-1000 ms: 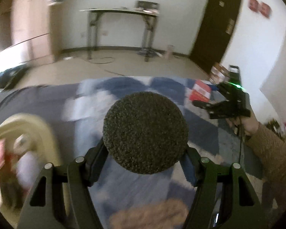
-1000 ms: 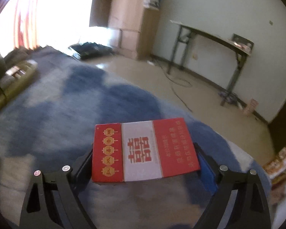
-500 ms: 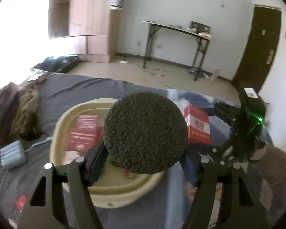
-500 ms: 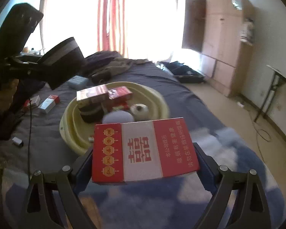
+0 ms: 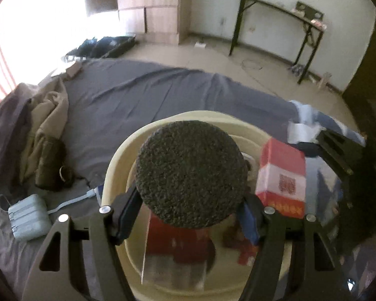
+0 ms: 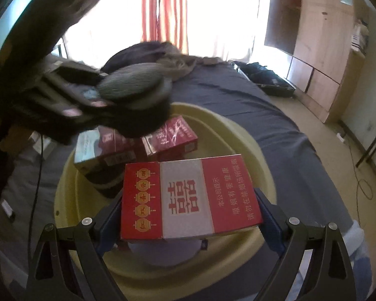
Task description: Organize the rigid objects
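Observation:
My left gripper (image 5: 188, 215) is shut on a round dark grey object with a rough speckled top (image 5: 191, 173), held over the cream basin (image 5: 117, 150). My right gripper (image 6: 190, 213) is shut on a red and white carton (image 6: 190, 197), also above the basin (image 6: 248, 148). In the right wrist view the round object (image 6: 132, 82) and the left gripper hover blurred at upper left over red boxes (image 6: 170, 135) lying in the basin. The left wrist view shows the carton (image 5: 280, 175) at right.
The basin sits on a dark grey bedsheet (image 5: 143, 95). A pale blue case (image 5: 28, 217) with a cord and a heap of clothes (image 5: 30, 135) lie to its left. A black desk (image 5: 278, 22), wardrobe (image 6: 320, 47) and open suitcase (image 5: 105, 46) stand beyond the bed.
Both grippers have swung across the bed from the blue patterned blanket to above the basin, each keeping its object. The basin now fills the lower middle of both views.

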`<state>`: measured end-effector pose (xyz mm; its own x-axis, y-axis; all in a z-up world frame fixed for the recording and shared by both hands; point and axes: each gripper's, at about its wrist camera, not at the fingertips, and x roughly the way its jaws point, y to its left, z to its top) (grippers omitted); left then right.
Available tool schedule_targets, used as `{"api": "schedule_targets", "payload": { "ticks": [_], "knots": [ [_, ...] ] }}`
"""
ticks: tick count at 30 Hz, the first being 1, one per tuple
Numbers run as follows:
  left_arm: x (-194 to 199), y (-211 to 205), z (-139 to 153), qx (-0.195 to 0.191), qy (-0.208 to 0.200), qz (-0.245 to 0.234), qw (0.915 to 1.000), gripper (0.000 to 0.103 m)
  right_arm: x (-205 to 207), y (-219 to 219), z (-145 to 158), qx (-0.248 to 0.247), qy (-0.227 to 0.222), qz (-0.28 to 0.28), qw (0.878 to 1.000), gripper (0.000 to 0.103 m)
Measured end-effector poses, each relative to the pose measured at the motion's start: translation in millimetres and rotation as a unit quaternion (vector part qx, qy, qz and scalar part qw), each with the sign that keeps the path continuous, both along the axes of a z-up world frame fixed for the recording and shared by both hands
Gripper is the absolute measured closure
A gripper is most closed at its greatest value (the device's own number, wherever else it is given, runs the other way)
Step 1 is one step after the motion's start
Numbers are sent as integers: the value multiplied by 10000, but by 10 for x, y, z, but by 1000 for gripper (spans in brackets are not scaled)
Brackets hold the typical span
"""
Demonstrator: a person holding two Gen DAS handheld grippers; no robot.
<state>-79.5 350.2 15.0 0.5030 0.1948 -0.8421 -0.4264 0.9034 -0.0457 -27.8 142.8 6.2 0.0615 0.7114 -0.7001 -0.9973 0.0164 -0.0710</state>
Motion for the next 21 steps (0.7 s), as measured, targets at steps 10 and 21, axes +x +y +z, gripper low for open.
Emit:
{"api": "schedule_targets", "payload": {
  "ticks": [10, 21],
  "knots": [
    [-187, -4, 95, -162, -710, 265, 9970, 4, -90, 84, -128, -19, -153, -147, 9998, 0],
    [-1499, -827, 479, -1011, -663, 518, 9913, 0, -37, -1277, -172, 528, 1804, 2, 9822, 0]
  ]
}}
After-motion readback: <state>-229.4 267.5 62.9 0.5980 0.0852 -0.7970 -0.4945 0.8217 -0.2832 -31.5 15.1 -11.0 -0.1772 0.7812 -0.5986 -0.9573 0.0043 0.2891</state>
